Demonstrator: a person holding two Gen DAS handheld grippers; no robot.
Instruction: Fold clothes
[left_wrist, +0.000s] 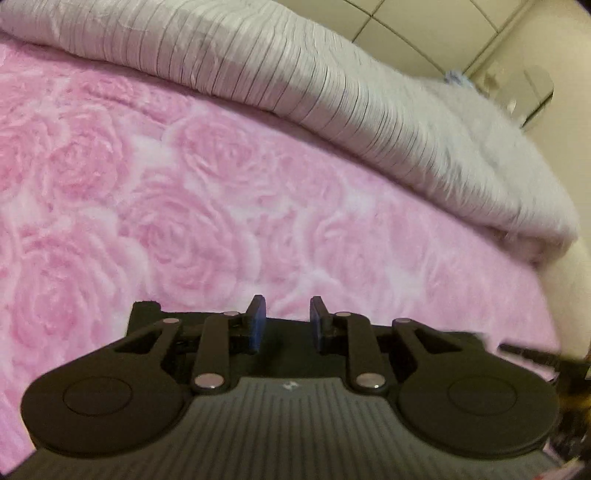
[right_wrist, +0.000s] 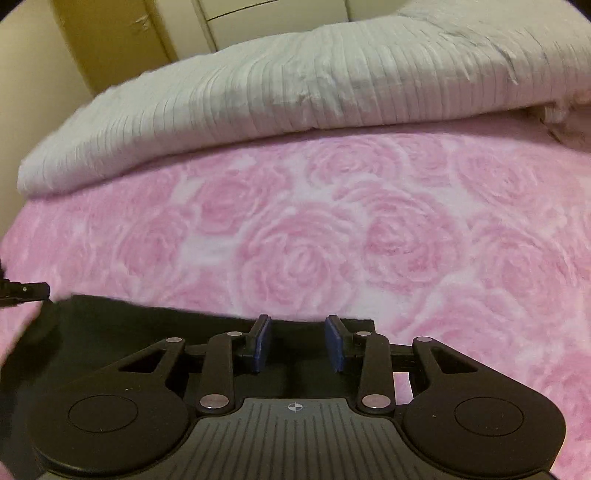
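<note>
Hovering – left tool (left_wrist: 287, 316) parted | right tool (right_wrist: 299, 341) parted, only there black garment (right_wrist: 122, 328) shows

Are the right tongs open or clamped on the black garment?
Open. The right tongs show a clear gap between the blue pads, with the black garment lying beneath, not pinched.

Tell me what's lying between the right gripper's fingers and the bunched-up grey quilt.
Only bare pink rose-patterned blanket lies between the right gripper and the grey ribbed quilt, seen in the right wrist view.
</note>
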